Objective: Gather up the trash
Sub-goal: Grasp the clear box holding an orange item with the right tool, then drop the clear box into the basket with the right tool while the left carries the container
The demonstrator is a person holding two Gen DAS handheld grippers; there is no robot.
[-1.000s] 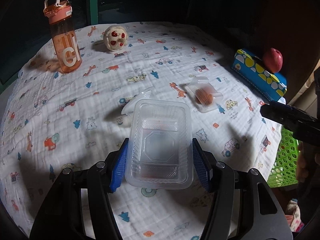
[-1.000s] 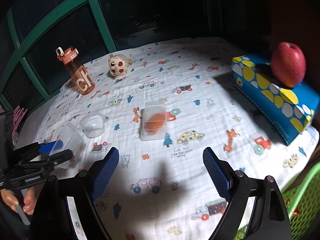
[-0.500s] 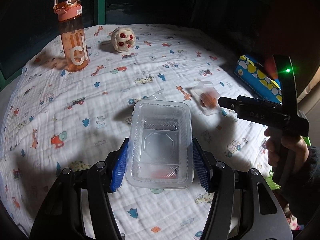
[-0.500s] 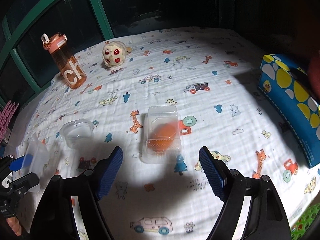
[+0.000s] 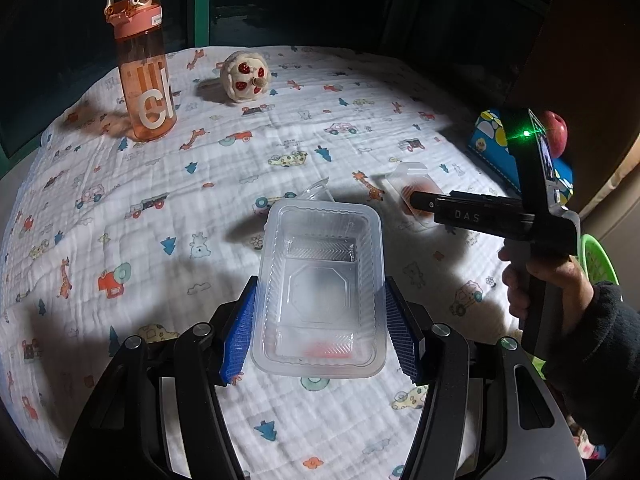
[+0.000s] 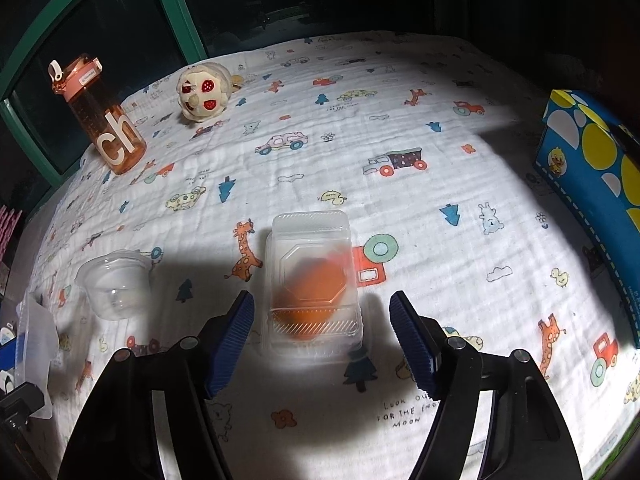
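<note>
My left gripper (image 5: 318,330) is shut on an empty clear plastic tray (image 5: 320,288) and holds it above the printed cloth. My right gripper (image 6: 322,336) is open; its blue pads stand on either side of a closed clear clamshell box (image 6: 314,280) with an orange food piece inside, which lies on the cloth. That box also shows in the left wrist view (image 5: 412,192), partly behind the right gripper's body. A clear plastic cup (image 6: 114,286) lies left of the box, and only its rim shows in the left wrist view (image 5: 316,192).
An orange water bottle (image 5: 144,72) and a cream plush toy (image 5: 244,76) stand at the back of the table. A blue spotted box (image 6: 596,184) sits at the right with a red apple (image 5: 556,132) on it. A green basket (image 5: 598,260) is off the right edge.
My right gripper has moved forward and down until its pads flank the clamshell box. My left gripper still holds the tray and has shifted slightly.
</note>
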